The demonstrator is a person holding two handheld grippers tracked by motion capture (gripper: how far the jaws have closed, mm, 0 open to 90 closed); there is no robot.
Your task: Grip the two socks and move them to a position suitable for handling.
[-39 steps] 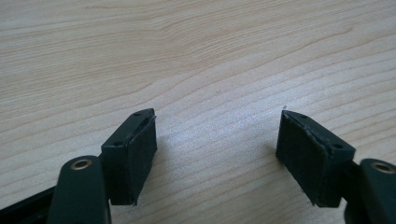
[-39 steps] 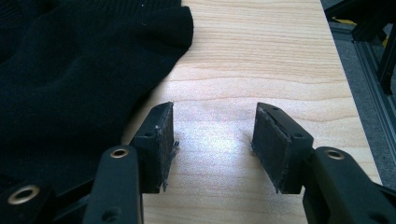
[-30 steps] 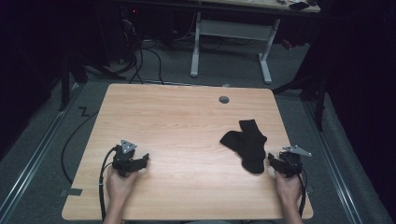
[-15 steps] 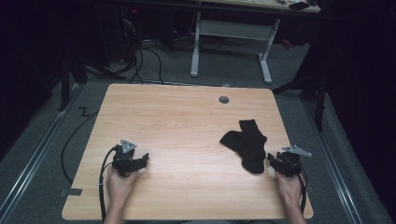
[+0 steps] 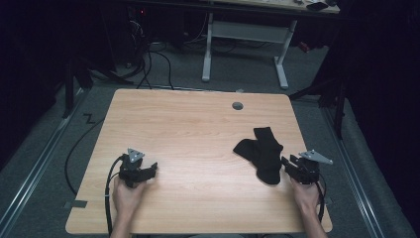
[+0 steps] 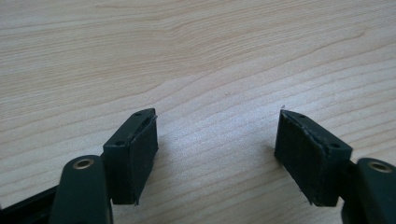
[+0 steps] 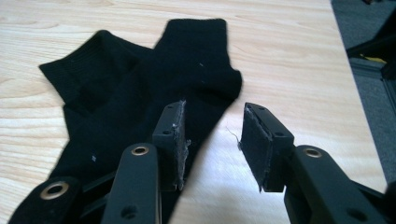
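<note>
**High view: right gripper closing in at the edge of the black socks**

High view showed a wooden table (image 5: 188, 129) with two black socks (image 5: 262, 151) lying overlapped in the right half of the frame, below and to the right of a small grey grommet (image 5: 237, 105) near the table's far edge. The right gripper (image 5: 287, 166) sat at the lower right of the frame, its tips just beside the lower end of the socks, held by the person's right hand (image 5: 304, 193). The left gripper (image 5: 151, 168) rested at the lower left of the frame, well apart from the socks, held by the left hand (image 5: 128, 193).

In the right gripper view the socks (image 7: 140, 93) filled the left and centre of the frame. The right gripper (image 7: 212, 140) had just been narrowing its jaws, which stood partly apart. The left-hand pad sat over the sock's edge while the right-hand pad hung over bare wood; whether the fabric's edge lay between them was hard to tell, and neither pad pressed on it.

In the left gripper view the left gripper (image 6: 217, 140) had its jaws spread wide over bare wood grain, with nothing between them.
</note>
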